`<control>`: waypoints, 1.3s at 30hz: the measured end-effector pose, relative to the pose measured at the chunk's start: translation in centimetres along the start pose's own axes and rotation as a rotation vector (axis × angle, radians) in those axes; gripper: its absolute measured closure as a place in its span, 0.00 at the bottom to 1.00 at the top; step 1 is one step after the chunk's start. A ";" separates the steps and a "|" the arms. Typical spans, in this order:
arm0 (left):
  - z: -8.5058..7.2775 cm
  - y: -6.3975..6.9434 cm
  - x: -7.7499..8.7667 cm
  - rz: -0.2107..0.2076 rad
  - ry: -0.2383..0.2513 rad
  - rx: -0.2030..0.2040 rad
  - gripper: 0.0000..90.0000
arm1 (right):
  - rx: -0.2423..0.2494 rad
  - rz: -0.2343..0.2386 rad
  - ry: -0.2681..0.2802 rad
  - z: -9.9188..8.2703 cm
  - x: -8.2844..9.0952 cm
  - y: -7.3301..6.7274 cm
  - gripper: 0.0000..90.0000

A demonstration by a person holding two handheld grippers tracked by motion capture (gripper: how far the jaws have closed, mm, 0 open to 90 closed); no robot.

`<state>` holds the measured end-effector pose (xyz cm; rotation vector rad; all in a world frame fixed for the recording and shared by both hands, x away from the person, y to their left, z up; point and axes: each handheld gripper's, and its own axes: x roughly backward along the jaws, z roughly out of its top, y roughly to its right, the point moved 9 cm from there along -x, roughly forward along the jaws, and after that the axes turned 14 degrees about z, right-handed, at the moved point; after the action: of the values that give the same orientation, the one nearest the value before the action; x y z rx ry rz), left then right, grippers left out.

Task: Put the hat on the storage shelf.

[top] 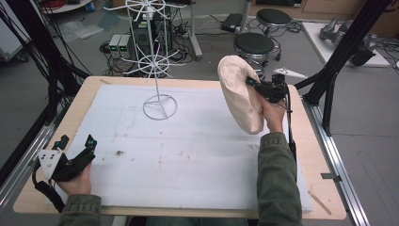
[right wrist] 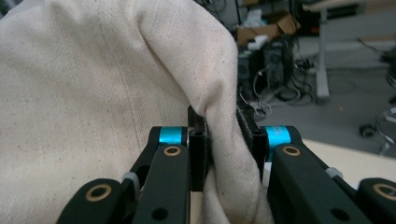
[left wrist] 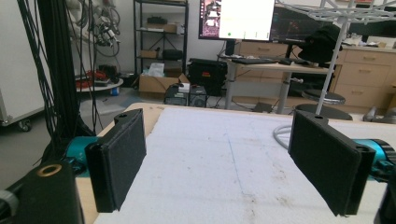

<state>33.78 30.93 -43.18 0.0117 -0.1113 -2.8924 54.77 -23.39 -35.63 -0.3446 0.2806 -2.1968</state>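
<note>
A cream cloth hat (top: pixel 239 92) hangs in the air over the right side of the table, pinched at its edge by my right gripper (top: pixel 254 84). In the right gripper view the cream cloth (right wrist: pixel 93 93) is squeezed between the two black jaws of my right gripper (right wrist: pixel 224 140). My left gripper (top: pixel 75 141) rests open at the table's front left corner. In the left gripper view the left gripper (left wrist: pixel 217 158) has its pads (left wrist: pixel 123 154) wide apart with nothing between them. A white wire stand (top: pixel 157 61) rises from a ring base at the back middle.
A white foam sheet (top: pixel 188 150) covers the wooden table (top: pixel 320 165). Black frame poles (top: pixel 343 52) stand at the right, cables and poles at the left. Two round stools (top: pixel 254 44) and floor clutter lie beyond the far edge.
</note>
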 end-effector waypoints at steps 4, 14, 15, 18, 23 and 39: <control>0.1 0.2 0.1 -0.006 0.002 0.001 0.21 | 0.035 0.078 0.076 2.4 0.3 -2.5 0.86; 0.1 -0.1 0.1 0.000 0.008 0.009 0.21 | 0.171 0.224 0.142 6.6 -0.3 -8.9 0.86; 0.2 -0.1 0.1 0.000 0.008 0.008 0.22 | 0.178 0.240 0.145 6.9 -0.4 -9.5 0.86; 0.2 -0.1 0.1 -0.001 0.011 0.010 0.22 | 0.207 0.275 0.157 8.0 -0.7 -11.2 0.85; 0.2 -0.3 0.1 0.005 0.013 0.022 0.21 | 0.224 0.332 0.192 9.9 -1.0 -13.5 0.85; 0.1 -0.8 0.1 0.005 0.009 0.052 0.22 | 0.305 0.344 0.200 15.2 -3.6 -18.8 0.85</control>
<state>33.49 31.66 -43.11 0.0333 -0.1840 -2.8835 48.25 -10.50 -15.92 0.0895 0.0992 -1.8960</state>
